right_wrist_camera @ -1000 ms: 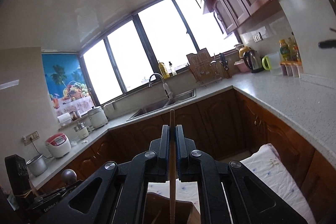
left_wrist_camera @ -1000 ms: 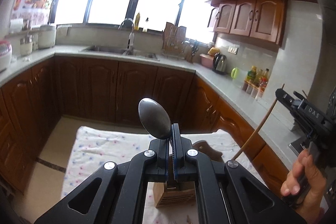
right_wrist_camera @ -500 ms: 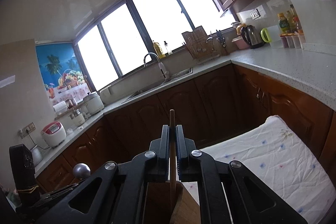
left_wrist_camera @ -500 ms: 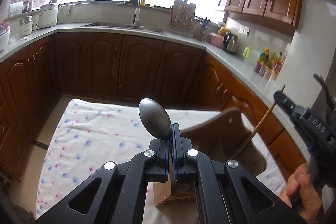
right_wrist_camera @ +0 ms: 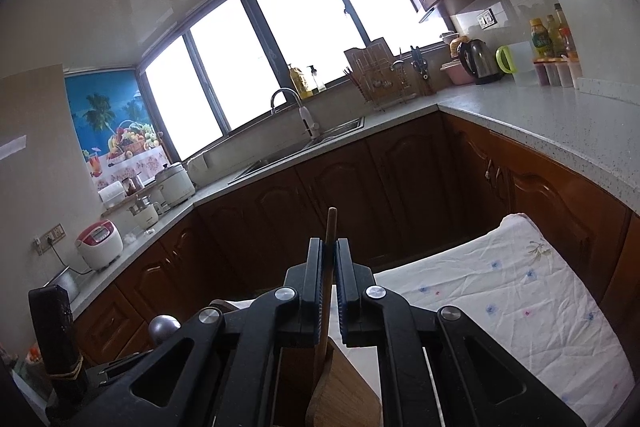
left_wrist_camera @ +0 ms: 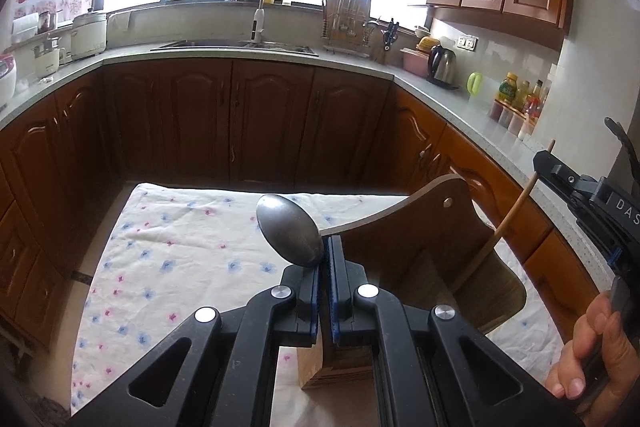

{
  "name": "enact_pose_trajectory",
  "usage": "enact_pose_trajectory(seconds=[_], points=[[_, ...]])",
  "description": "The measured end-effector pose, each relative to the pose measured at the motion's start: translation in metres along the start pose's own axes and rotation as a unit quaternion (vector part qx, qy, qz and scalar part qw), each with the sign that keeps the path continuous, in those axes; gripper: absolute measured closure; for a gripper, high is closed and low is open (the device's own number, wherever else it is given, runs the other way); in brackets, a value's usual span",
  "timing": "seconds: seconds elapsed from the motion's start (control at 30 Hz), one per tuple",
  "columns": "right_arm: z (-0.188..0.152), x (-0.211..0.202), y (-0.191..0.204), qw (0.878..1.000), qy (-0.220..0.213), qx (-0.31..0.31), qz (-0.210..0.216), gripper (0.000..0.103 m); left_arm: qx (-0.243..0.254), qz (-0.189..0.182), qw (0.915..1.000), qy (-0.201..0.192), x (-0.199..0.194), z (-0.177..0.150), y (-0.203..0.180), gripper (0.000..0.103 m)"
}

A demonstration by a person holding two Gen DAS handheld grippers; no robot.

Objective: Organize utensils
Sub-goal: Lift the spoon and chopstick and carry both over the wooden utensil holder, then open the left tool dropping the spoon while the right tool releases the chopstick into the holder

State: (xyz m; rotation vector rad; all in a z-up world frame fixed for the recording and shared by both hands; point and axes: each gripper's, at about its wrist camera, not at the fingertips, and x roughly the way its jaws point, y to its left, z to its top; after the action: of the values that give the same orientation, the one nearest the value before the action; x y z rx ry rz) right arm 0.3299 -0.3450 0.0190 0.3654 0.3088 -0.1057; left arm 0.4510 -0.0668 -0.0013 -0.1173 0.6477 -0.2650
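We found the wooden holder (left_wrist_camera: 420, 259) standing on the cloth-covered table (left_wrist_camera: 168, 251), toward its right side. The left gripper (left_wrist_camera: 325, 259) hung above the holder with the spoon (left_wrist_camera: 290, 229) between its fingers, bowl upward. To its right the right gripper (right_wrist_camera: 329, 259) held the wooden utensil (right_wrist_camera: 330, 227) over the holder (lower end inside). Behind the table ran the counter (left_wrist_camera: 460, 107) with the sink (left_wrist_camera: 236, 45).

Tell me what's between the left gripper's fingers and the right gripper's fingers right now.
Left gripper: a metal spoon, bowl up, in the left wrist view. Right gripper: a thin wooden stick, in the right wrist view. Both sit over the wooden holder.
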Motion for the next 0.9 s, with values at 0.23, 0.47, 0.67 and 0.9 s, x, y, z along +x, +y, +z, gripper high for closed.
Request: enact_pose_trajectory(seconds=[0.23,0.47,0.67,0.9], points=[[0.003,-0.007,-0.003,1.0,0.011,0.009,0.01,0.058,-0.003,0.0,0.9998,-0.018,-0.028,-0.008,0.007,0.051],[0.002,-0.029,-0.008,0.999,0.014,0.031,0.027,0.014,-0.018,0.009,0.9994,-0.028,-0.07,-0.037,0.021,0.014],[-0.009,-0.064,-0.002,0.999,0.017,0.022,0.036,0.003,-0.028,0.018,0.9991,-0.027,-0.109,-0.056,0.029,0.008],[-0.032,-0.104,0.004,0.999,0.037,0.015,0.037,0.003,-0.015,0.042,0.9986,-0.029,-0.159,-0.09,0.024,0.008]])
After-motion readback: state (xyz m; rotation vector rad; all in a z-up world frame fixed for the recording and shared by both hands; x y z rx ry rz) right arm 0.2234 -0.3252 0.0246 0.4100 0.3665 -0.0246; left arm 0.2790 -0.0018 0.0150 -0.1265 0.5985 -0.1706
